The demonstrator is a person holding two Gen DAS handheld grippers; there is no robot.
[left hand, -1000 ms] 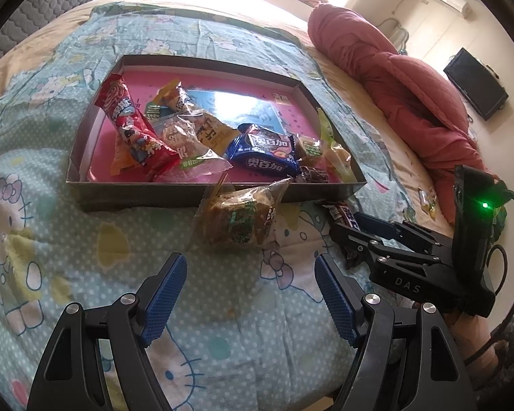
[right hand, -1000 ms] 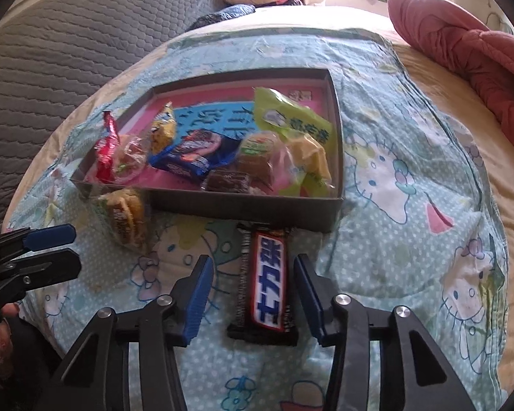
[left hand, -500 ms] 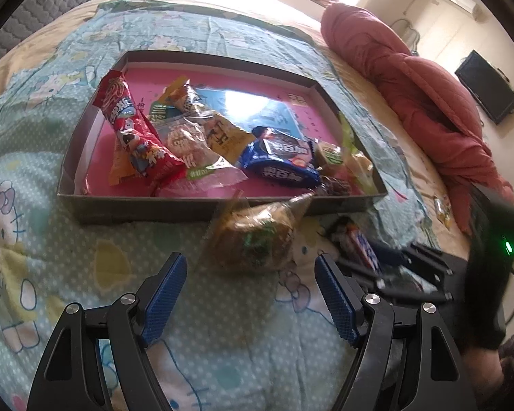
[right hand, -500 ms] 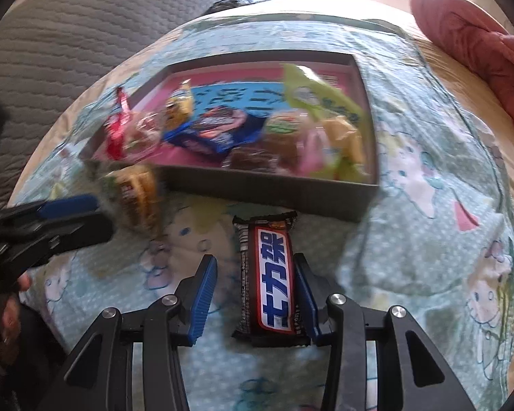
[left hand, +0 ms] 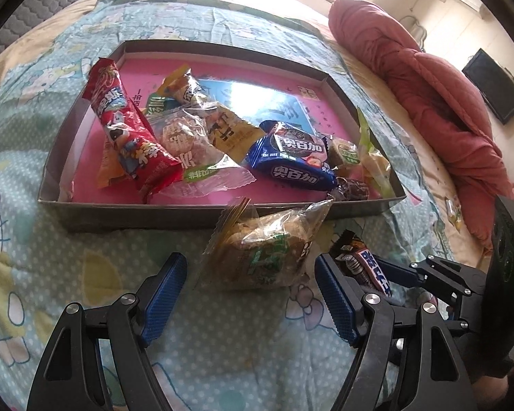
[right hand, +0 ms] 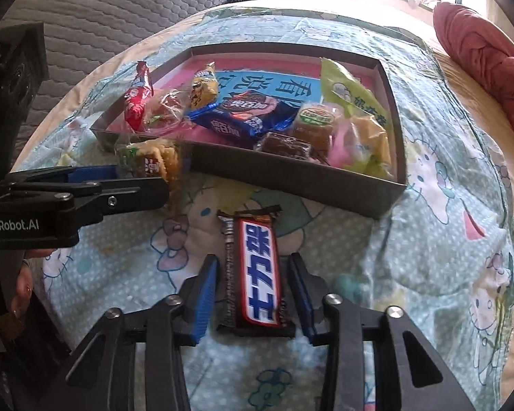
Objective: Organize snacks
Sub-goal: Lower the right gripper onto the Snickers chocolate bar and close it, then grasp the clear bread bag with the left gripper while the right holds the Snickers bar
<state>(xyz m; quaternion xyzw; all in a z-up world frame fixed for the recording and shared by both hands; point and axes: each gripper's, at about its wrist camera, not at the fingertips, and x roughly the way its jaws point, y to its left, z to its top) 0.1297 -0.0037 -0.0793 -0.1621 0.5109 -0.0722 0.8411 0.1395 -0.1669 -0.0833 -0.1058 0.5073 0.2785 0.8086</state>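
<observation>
Currently, pick-up is in hand: the right gripper (right hand: 253, 294), jaws just closing, flanks the chocolate bar (right hand: 253, 270) (contact probably incomplete) before the tray (right hand: 291, 178). The left gripper (left hand: 248, 294), jaws apart, straddles the clear-wrapped cake (left hand: 267, 253). Next: clamp, lift over the tray wall.

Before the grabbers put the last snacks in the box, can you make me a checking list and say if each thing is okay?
1. Chocolate bar sits between the right gripper pads, which have just been closing: ok.
2. Pads pressing the bar: cannot tell, a thin gap shows on each side.
3. Left gripper open wide around the clear-wrapped cake: ok.
4. Cake already gripped: not ok, pads stand apart from it.
5. Box has bare pink floor for more snacks: ok.
6. The two grippers are close together, the left one beside the bar: not ok, watch for bumping.
</observation>
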